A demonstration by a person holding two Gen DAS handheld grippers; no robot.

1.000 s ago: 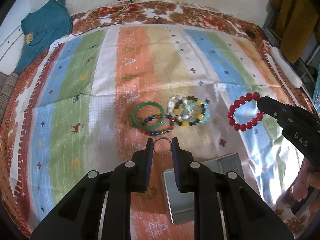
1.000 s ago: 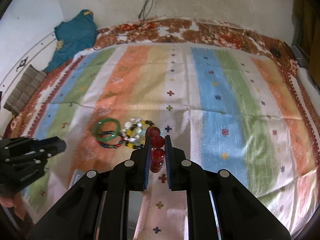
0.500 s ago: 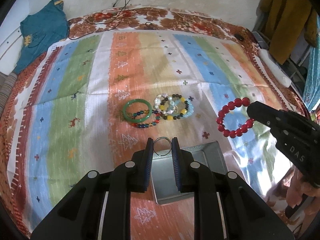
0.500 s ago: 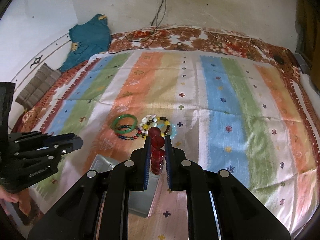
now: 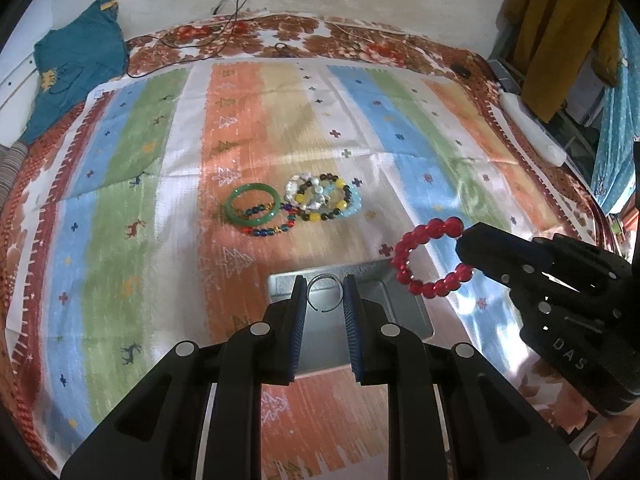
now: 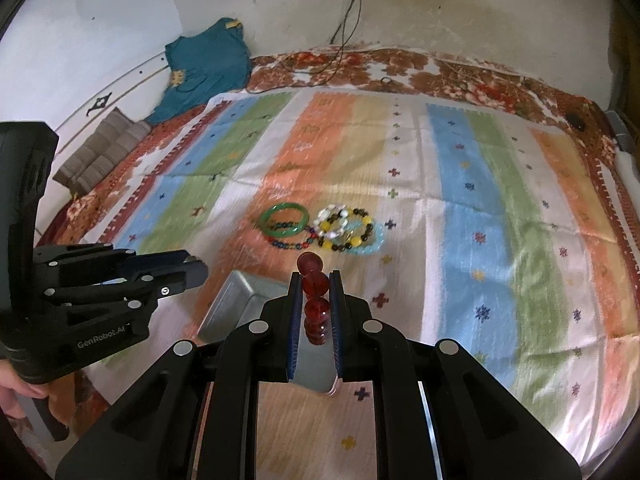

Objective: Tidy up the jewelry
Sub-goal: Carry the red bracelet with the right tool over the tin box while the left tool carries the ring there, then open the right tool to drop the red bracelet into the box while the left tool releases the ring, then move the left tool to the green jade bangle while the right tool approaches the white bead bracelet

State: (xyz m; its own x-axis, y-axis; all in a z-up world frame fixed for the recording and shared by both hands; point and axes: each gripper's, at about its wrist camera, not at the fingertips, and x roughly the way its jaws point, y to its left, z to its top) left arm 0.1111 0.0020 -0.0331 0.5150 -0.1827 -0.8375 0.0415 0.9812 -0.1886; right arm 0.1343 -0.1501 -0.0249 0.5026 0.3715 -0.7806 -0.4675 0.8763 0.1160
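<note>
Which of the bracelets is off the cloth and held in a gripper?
The red bead bracelet, pinched in the right gripper. The green bangle and the mixed bead bracelets lie on the striped cloth.

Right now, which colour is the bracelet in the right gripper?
Red bracelet; right gripper; clearest in left wrist view.

The left gripper (image 5: 324, 294) pinches a thin silver ring (image 5: 325, 292) above the metal tray's (image 5: 404, 312) far edge. At three o'clock, the right gripper (image 5: 464, 252) clamps a red bead bracelet (image 5: 424, 260). Toward twelve o'clock, a green bangle (image 5: 253, 205) and mixed bead bracelets (image 5: 324, 202) lie on the striped cloth (image 5: 140, 200).
</note>
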